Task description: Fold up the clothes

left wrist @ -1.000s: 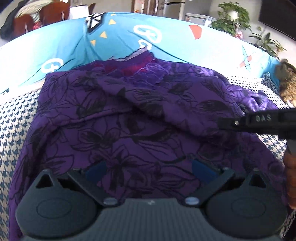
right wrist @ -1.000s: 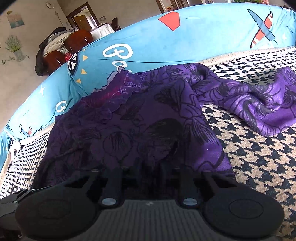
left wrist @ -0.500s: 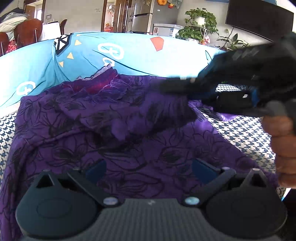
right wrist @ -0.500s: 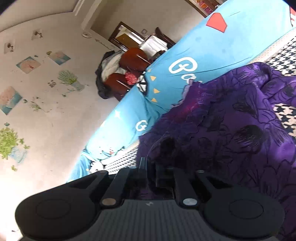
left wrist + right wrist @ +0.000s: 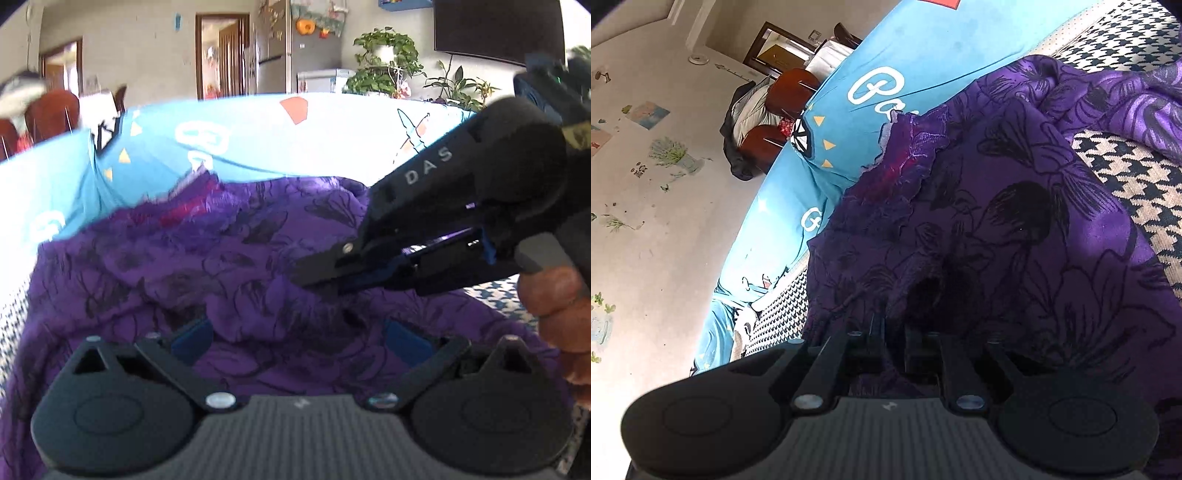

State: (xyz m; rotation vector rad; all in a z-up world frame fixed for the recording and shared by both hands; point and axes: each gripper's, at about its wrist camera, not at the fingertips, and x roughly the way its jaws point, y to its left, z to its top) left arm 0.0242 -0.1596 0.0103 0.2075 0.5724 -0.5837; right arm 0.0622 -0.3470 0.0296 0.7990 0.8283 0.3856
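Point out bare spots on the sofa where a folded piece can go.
Bare houndstooth cover shows right of the purple garment, under its trailing sleeve, and a strip by the blue backrest. The middle is crowded: right claw pinches cloth there.

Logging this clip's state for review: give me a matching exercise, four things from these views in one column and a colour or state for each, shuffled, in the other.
Things:
1. left tool
2. right tool
3. purple garment
4. sofa cover

States:
a. shut on fabric
b. blue with white lettering
c. open, fingers spread
d. black floral print, crumpled

Pairs: 1-c, 2-a, 3-d, 4-b
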